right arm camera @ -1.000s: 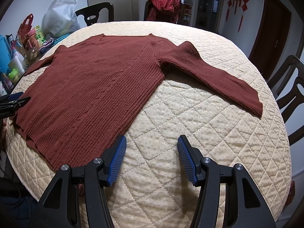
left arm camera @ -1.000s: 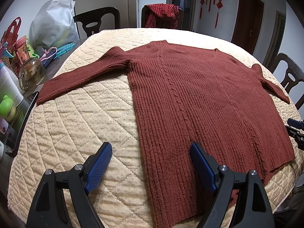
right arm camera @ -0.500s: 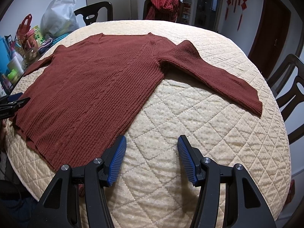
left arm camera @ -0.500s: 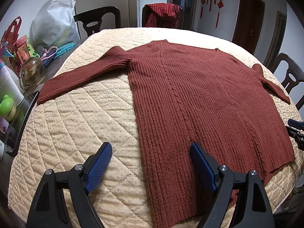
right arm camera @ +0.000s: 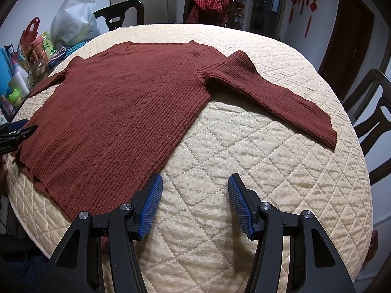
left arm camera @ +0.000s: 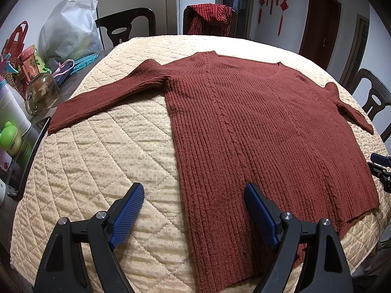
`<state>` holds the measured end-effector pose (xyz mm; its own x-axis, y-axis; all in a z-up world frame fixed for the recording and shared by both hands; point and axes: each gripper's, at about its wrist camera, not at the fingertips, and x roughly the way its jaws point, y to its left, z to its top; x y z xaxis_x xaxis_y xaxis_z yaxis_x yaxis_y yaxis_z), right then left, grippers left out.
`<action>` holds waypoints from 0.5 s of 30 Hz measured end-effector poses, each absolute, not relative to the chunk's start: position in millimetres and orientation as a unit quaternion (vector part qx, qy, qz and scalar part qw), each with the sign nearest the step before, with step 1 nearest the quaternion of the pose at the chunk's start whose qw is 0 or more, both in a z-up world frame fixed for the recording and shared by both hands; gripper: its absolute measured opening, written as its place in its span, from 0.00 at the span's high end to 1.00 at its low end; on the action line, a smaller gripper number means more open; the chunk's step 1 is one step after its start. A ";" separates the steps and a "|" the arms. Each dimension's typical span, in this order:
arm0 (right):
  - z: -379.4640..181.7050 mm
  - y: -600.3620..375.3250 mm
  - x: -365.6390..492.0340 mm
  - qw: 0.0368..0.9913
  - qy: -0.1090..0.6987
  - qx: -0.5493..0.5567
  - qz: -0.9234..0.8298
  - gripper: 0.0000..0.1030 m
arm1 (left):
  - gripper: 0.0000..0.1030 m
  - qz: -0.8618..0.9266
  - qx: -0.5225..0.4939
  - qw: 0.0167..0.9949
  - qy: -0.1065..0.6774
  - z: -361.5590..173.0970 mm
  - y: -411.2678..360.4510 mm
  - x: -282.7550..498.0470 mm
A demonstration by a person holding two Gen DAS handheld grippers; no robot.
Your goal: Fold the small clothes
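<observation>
On quilted table [left arm camera: 97, 161]: rust sweater [left arm camera: 256, 134] flat; left gripper [left arm camera: 193, 210], right gripper [right arm camera: 195, 202] wide apart, empty; no legible writing.

Sweater [left arm camera: 256, 127]: one
Grippers: two, left gripper [left arm camera: 194, 211], right gripper [right arm camera: 195, 201]
Quilted cover [left arm camera: 102, 161]: one
Plastic bag [left arm camera: 70, 29]: one

Rust-red ribbed V-neck sweater [left arm camera: 256, 122] lying flat, sleeves spreading, on a cream quilted cover [left arm camera: 97, 166], left gripper [left arm camera: 194, 196] hovering wide apart over its hem, right gripper [left arm camera: 381, 168] peeking in at the right edge
</observation>
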<state>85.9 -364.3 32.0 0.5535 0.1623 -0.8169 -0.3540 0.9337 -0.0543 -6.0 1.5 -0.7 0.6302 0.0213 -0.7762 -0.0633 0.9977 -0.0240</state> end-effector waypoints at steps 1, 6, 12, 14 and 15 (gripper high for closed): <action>32.1 -363.9 86.0 0.875 0.449 -0.107 0.147 0.45 | 0.17 0.024 -0.025 0.902 0.430 -0.3 1.4 -4.7; 33.9 -364.7 83.7 0.875 0.449 -0.104 0.145 0.45 | 0.17 0.026 -0.026 0.901 0.433 1.0 1.2 -3.2; 38.0 -366.9 80.6 0.877 0.447 -0.102 0.143 0.45 | 0.17 0.027 -0.028 0.899 0.436 2.9 2.0 -0.2; 41.2 -365.5 79.9 0.878 0.445 -0.103 0.145 0.45 | 0.17 0.027 -0.028 0.898 0.438 3.4 2.5 1.0; 42.8 -364.8 79.8 0.878 0.443 -0.104 0.146 0.45 | 0.17 0.027 -0.028 0.899 0.437 4.0 2.8 1.3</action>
